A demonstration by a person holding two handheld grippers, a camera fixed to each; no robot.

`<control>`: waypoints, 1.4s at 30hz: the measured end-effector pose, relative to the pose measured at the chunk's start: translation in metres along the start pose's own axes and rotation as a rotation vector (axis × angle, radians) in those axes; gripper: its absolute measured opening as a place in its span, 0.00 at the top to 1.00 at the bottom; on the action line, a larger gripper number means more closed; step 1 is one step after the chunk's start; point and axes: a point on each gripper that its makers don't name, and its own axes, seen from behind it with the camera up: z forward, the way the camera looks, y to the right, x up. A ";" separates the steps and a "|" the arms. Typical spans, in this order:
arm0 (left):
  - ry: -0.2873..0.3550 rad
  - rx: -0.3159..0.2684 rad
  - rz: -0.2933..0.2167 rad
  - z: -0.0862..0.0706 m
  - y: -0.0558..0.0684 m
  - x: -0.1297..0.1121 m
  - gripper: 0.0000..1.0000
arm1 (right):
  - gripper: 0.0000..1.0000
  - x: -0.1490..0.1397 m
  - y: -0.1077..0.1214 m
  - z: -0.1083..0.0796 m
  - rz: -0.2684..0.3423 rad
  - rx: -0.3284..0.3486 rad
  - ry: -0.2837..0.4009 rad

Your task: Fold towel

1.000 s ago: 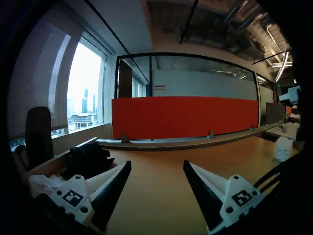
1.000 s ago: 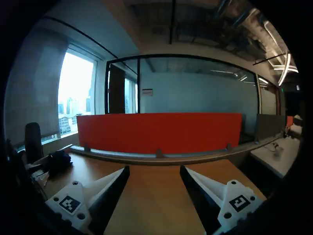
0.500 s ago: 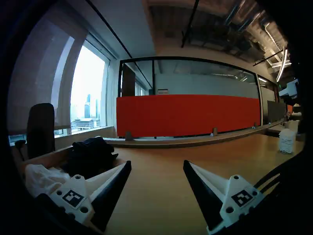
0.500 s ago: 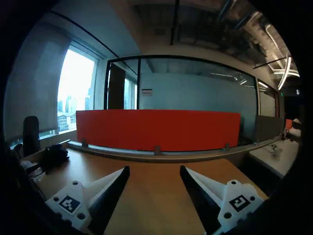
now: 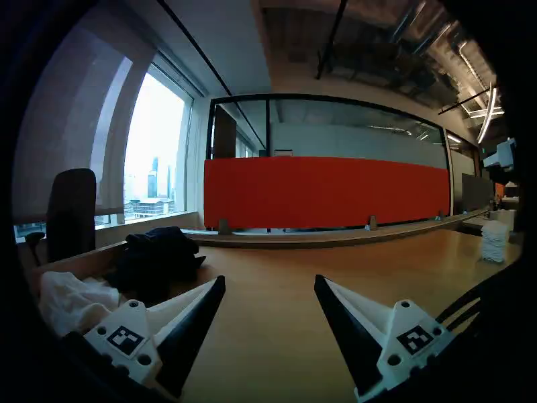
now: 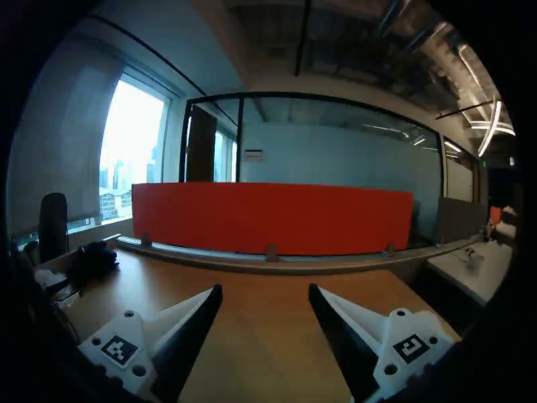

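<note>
Desk (image 5: 282,262) open ahead to red divider (image 5: 322,191); left claw (image 5: 269,278), right claw (image 6: 264,287) spread wide, empty.

Low over desk (image 5: 268,316), both toward red partition (image 5: 325,191)

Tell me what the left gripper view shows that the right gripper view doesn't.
Left gripper view: the open left gripper, a white cloth plainly by its finger, and a white stack at far right. Right gripper view: the open right gripper and a white desk next door. Both: the wooden desk, orange divider, black heap, chair and window.
</note>
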 end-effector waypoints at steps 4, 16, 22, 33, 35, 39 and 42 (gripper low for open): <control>0.000 0.003 0.000 -0.001 0.001 0.001 0.01 | 0.00 0.001 -0.001 -0.001 -0.003 0.003 0.000; 0.000 0.001 0.003 -0.001 0.002 -0.001 0.01 | 0.01 0.004 0.004 -0.004 -0.015 -0.003 0.009; 0.000 0.001 0.003 -0.001 0.002 -0.003 0.01 | 0.00 0.003 0.007 -0.002 -0.017 -0.007 0.017; 0.001 0.002 0.003 0.000 0.004 -0.007 0.01 | 0.00 -0.001 0.020 0.008 -0.023 -0.016 0.049; 0.001 0.002 0.003 0.001 0.004 -0.007 0.01 | 0.00 -0.005 0.023 0.008 -0.016 -0.021 0.054; 0.001 0.002 0.003 0.000 0.004 -0.008 0.01 | 0.00 -0.020 0.034 0.009 -0.001 -0.044 0.054; 0.002 0.002 0.003 0.000 0.004 -0.009 0.01 | 0.00 -0.033 0.043 0.011 0.006 -0.065 0.049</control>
